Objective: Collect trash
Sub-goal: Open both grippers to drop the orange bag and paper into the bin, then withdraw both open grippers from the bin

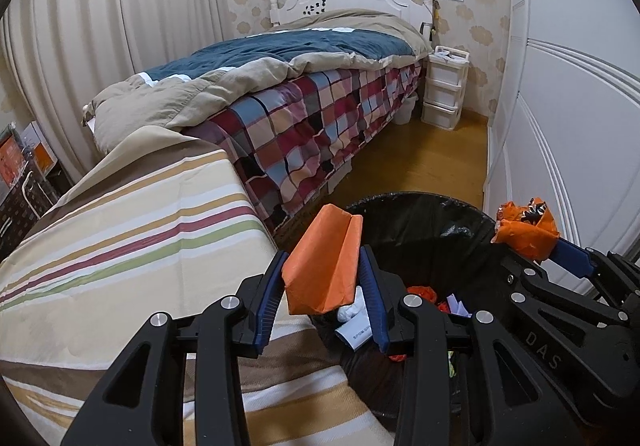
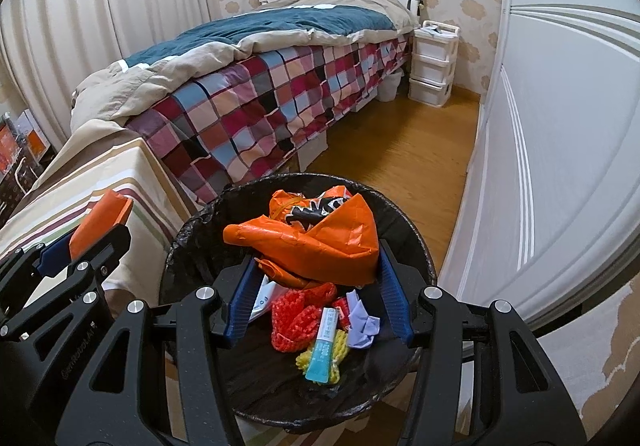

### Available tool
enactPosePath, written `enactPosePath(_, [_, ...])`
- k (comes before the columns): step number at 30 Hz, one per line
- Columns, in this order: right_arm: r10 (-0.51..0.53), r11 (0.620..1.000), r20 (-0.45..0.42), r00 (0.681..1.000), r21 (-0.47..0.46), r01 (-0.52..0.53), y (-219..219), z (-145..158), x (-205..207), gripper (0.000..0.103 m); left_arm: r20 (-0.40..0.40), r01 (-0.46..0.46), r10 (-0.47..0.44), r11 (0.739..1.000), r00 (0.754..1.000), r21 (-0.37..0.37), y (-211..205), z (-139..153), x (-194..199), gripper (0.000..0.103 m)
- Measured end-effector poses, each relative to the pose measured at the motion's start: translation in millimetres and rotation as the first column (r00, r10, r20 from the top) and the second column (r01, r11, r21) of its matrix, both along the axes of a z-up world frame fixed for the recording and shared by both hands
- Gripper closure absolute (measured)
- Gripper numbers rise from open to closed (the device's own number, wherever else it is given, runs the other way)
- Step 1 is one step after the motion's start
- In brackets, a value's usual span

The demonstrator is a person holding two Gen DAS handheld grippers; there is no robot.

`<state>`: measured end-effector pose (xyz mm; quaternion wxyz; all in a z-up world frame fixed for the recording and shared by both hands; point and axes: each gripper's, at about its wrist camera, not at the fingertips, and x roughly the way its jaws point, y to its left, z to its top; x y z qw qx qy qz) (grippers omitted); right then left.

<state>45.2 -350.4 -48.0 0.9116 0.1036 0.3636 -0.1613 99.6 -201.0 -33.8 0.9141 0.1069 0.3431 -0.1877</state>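
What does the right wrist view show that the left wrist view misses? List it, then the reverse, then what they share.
Right wrist only: the bin's contents laid out, a red net, a blue tube and lilac paper.
Left wrist only: a printed white slip under the left claw.
Both: the black-lined bin, the orange folded paper in the left claw, the crumpled orange wrapper in the right claw, the bed.

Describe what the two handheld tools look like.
Both are matte black plastic linkages with round silver pivot bolts and ribbed blue finger pads. The left tool and right tool match; the right's body reads "DAS". No cables, hands or sleeves show.
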Motion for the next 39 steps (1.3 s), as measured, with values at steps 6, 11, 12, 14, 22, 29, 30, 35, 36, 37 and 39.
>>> enactPosePath(6, [-0.012, 1.0, -0.004, 1.0, 0.0, 0.012, -5, -3, 2, 0.035, -0.01, -0.014, 0.013, 1.0, 1.0, -0.012, 1, -1, 2, 0.038])
enactPosePath(11, [-0.026, 1.0, -0.004, 1.0, 0.002, 0.026, -7, -4, 0, 0.033, -0.005, -0.03, 0.03, 0.999, 1.0, -0.014, 3, 0, 3, 0.028])
enactPosePath(12, [-0.029, 1.0, -0.003, 1.0, 0.001, 0.029, -7, -4, -1, 0.033, -0.005, -0.033, 0.032, 0.999, 0.999, -0.018, 4, 1, 4, 0.027])
enactPosePath(14, [-0.035, 0.999, 0.0, 0.999, -0.002, 0.035, -7, -3, -2, 0.03, -0.002, -0.036, 0.036, 0.999, 0.999, -0.022, 6, 3, 3, 0.026])
enactPosePath(22, [-0.062, 0.998, 0.014, 0.998, -0.017, 0.062, -7, 3, -10, 0.02, 0.042, -0.06, 0.06, 0.998, 0.997, -0.017, 18, 12, -3, 0.021])
enactPosePath(29, [-0.064, 0.998, 0.029, 0.998, -0.029, 0.064, 0, 12, -16, 0.019, 0.061, -0.078, 0.079, 0.997, 0.995, -0.026, 30, 20, -12, 0.018])
enactPosePath(30, [-0.063, 0.997, 0.032, 0.998, -0.031, 0.064, 2, 14, -17, 0.018, 0.063, -0.078, 0.08, 0.997, 0.995, -0.027, 31, 21, -12, 0.018])
enactPosePath(35, [-0.055, 0.997, 0.046, 0.997, -0.044, 0.057, 11, 21, -22, 0.016, 0.075, -0.09, 0.093, 0.995, 0.993, -0.037, 41, 26, -17, 0.017])
enactPosePath(36, [-0.053, 0.998, 0.048, 0.997, -0.045, 0.055, 12, 22, -23, 0.016, 0.076, -0.093, 0.096, 0.995, 0.992, -0.039, 43, 28, -18, 0.017])
enactPosePath(37, [-0.05, 0.998, 0.052, 0.997, -0.045, 0.052, 15, 24, -25, 0.016, 0.077, -0.096, 0.099, 0.995, 0.992, -0.041, 45, 29, -20, 0.017])
enactPosePath(39, [-0.045, 0.998, 0.058, 0.997, -0.047, 0.048, 19, 27, -27, 0.015, 0.079, -0.102, 0.106, 0.994, 0.991, -0.047, 50, 32, -23, 0.016])
